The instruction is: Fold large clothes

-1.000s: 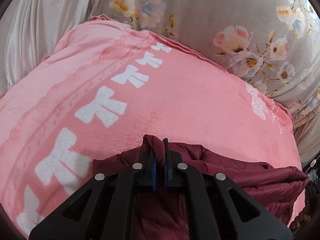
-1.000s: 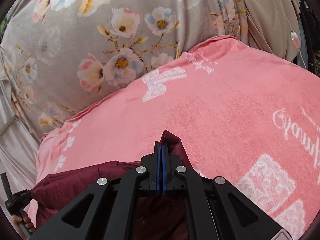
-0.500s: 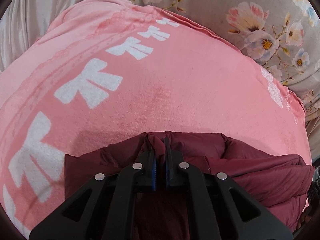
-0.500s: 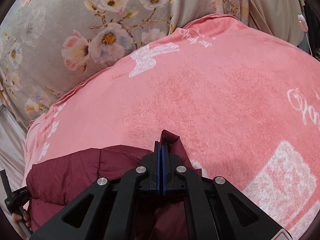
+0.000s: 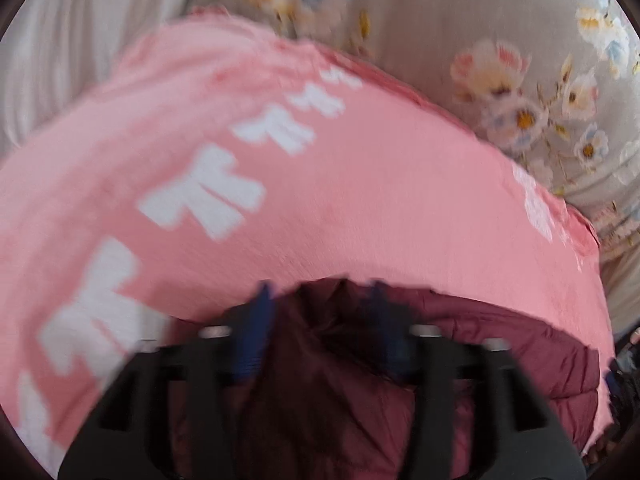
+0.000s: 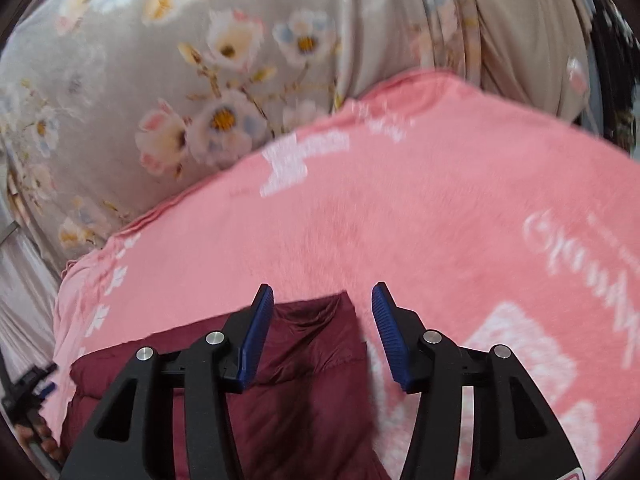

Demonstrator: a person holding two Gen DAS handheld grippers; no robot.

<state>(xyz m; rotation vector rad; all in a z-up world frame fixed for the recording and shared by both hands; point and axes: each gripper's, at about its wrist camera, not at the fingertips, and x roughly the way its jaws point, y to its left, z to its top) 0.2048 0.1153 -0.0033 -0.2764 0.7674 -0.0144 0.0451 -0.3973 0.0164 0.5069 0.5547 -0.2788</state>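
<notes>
The right tool [image 6: 322,300] stands wide open, its two blue pads [image 6: 256,332] well apart and gripping nothing; the corner of the dark red jacket [image 6: 312,360] lies in the gap between them, flat on the pink blanket [image 6: 420,220]. The left tool [image 5: 320,300] is blurred by motion, but its blue pads [image 5: 252,336] are also spread apart with the jacket [image 5: 480,344] bunched between and under them, not pinched. In the left wrist view the jacket stretches off to the right as a puffy folded bundle, its far edge running along the blanket [image 5: 360,200] close to the tool. In the right wrist view the bundle stretches off to the left, and the other tool's dark body with a hand [image 6: 36,436] on it shows at the far left edge. The blanket carries white bow prints [image 5: 204,196] in a row on its left side and white lettering [image 6: 580,264] on its right. Beyond the blanket lies a grey sheet with flowers [image 6: 224,120], and the left wrist view shows pale pleated fabric [image 5: 80,60] at the upper left
</notes>
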